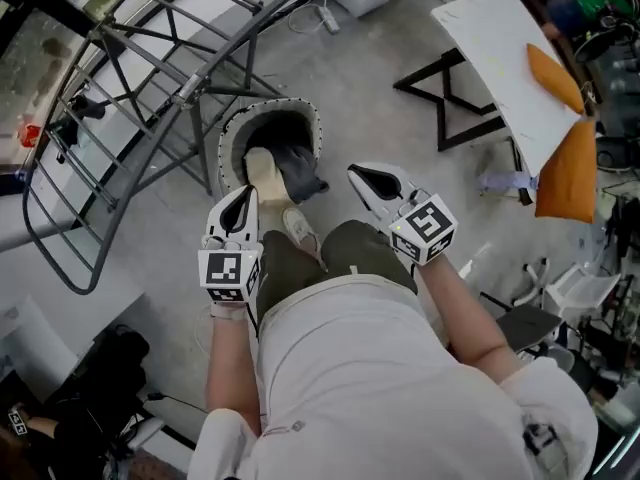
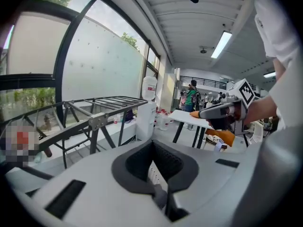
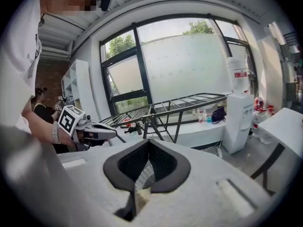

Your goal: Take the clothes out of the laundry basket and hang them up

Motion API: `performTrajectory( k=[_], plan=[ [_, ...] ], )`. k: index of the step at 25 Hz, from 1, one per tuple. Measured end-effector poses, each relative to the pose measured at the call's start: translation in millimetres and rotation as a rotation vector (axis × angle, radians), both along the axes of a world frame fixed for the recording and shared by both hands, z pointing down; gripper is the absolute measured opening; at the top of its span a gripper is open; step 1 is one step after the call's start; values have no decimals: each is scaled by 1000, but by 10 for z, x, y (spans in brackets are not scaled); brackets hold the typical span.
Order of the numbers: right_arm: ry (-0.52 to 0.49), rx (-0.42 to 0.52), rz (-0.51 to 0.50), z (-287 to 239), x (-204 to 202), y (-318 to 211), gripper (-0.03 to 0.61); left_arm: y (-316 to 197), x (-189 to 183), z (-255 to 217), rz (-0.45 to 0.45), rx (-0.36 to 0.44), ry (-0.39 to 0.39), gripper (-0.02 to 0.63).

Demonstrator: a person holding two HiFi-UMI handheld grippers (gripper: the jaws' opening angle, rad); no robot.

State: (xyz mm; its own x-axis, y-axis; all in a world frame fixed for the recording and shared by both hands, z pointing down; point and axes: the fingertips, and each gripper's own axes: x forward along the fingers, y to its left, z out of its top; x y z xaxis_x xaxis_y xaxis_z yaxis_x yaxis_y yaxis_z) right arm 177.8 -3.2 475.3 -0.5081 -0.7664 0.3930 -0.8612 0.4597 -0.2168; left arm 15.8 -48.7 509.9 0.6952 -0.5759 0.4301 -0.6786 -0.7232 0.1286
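L gripper & R gripper: jaws shut on both, nothing btwn them; both held low in front of person, side by side, apart; laundry basket on floor just ahead, beside drying rack; clothes inside basket, beige piece + dark grey one; white table at right.

A: Floor?
B: Grey concrete floor, scuffed.
A: Windows?
B: Tall dark-framed windows with a big frosted panel beside them. Green trees show through the upper panes.
A: Light?
B: Daylight from the windows. One lit strip light on a white ribbed ceiling.
A: Furniture?
B: White table on black trestle legs. White water dispenser, bottle on top, standing near the window wall.
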Motion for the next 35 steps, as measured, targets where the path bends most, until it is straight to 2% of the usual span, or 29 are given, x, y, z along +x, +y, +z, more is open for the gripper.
performTrajectory(
  k=[4, 10, 20, 24, 28, 30, 35],
  plan=[
    [-3, -59, -122, 189, -296, -315, 6, 24, -318, 312, -106, -86, -11, 0],
    [13, -125, -268, 494, -605, -643, 6, 106, -607, 868, -232, -220, -20, 0],
    [56, -239, -482, 1239, -696, -1009, 6, 213, -619, 1952, -429, -393, -63, 6],
    [86, -277, -534, 1542, -656, -1190, 6, 305, -563, 2582, -476, -492, -80, 89],
    [102, -311, -577, 1785, -583, -1348, 6, 394, -450, 3278, -529, -604, -86, 134],
    [121, -312, -605, 1867, -536, -1380, 6, 448, -378, 3611, -540, -665, -104, 178],
    [160, -338, -634, 2085, -343, -1397, 6, 584, -191, 4351, -533, -761, -169, 206]
  ],
)
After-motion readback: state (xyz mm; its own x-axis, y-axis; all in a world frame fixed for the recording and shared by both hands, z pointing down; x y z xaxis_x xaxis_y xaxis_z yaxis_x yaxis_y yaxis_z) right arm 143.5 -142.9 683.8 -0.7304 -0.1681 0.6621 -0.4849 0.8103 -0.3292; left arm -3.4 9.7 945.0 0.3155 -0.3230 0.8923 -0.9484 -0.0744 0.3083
